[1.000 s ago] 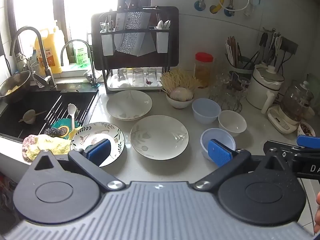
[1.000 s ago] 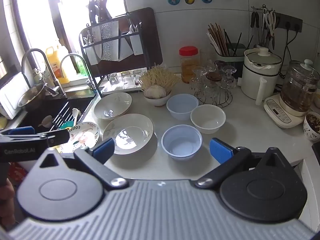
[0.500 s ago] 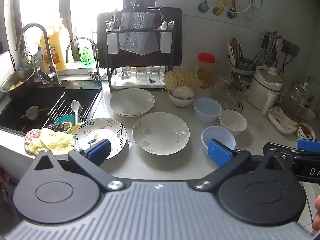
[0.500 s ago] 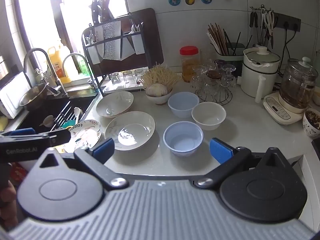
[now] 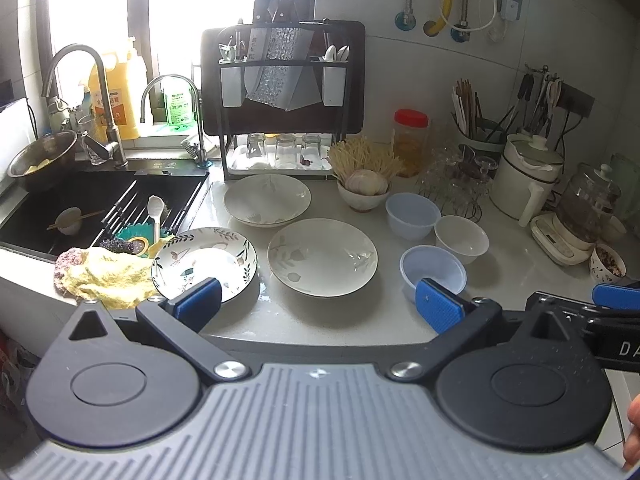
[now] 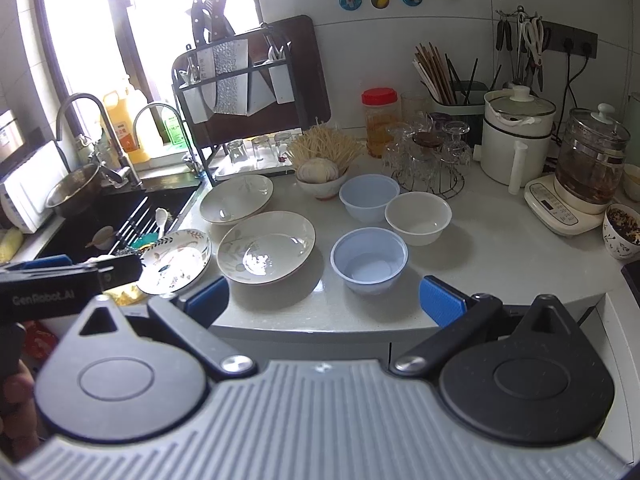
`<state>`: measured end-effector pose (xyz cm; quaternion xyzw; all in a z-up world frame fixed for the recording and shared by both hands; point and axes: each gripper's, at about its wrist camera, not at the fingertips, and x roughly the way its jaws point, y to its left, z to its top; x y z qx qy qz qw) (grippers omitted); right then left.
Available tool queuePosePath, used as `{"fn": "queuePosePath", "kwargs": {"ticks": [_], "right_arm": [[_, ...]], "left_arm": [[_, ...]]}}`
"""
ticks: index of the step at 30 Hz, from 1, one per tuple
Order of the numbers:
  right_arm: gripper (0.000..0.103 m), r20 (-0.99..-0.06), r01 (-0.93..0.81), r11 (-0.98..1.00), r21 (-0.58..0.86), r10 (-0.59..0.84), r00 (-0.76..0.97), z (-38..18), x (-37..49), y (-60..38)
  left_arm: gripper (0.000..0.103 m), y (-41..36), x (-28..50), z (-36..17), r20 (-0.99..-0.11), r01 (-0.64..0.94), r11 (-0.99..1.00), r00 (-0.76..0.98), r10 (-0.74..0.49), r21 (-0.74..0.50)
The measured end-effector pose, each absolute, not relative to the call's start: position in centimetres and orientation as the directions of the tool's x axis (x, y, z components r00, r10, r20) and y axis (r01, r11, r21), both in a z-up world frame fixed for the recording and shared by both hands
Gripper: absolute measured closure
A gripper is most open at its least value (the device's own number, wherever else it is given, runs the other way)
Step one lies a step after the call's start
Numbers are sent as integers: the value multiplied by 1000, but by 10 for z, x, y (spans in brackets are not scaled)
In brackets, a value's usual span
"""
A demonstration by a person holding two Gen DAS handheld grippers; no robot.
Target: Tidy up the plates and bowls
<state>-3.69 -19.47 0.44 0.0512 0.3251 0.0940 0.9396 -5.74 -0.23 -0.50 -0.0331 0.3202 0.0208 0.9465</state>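
Observation:
On the white counter (image 5: 384, 320) lie three plates: a leaf-patterned plate (image 5: 204, 262) by the sink, a cream plate (image 5: 322, 256) in the middle and a cream plate (image 5: 267, 199) behind it. To the right stand three bowls: a near blue bowl (image 5: 434, 270), a far blue bowl (image 5: 412, 215) and a white bowl (image 5: 461, 238). My left gripper (image 5: 318, 308) is open and empty, held back off the counter's front edge. My right gripper (image 6: 324, 300) is open and empty, in front of the near blue bowl (image 6: 369, 260) and middle plate (image 6: 266, 247).
A black sink (image 5: 92, 208) with utensils lies at the left, a yellow cloth (image 5: 104, 276) on its edge. A knife and glass rack (image 5: 282, 120), a garlic bowl (image 5: 362, 192), a glass stand (image 6: 426, 164), a cooker (image 6: 516, 136) and a kettle (image 6: 588, 172) line the back.
Both grippers have pulled back and up from the counter, so the dishes look smaller and farther. No dish has moved. Both grippers stay open.

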Motion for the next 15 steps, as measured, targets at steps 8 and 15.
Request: {"fn": "queuePosePath", "kwargs": {"ticks": [8,15], "right_arm": [[0,-588,-153,977,148,212,780,6,-48,-190],[0,-578,-162,978,134,210,789,7,-54,-185]], "left_arm": [[0,-5,-72,-3,-590,-44,998,807,14,-37],[0,4,-79,-3,-583,-54,997,812,12,-54]]}}
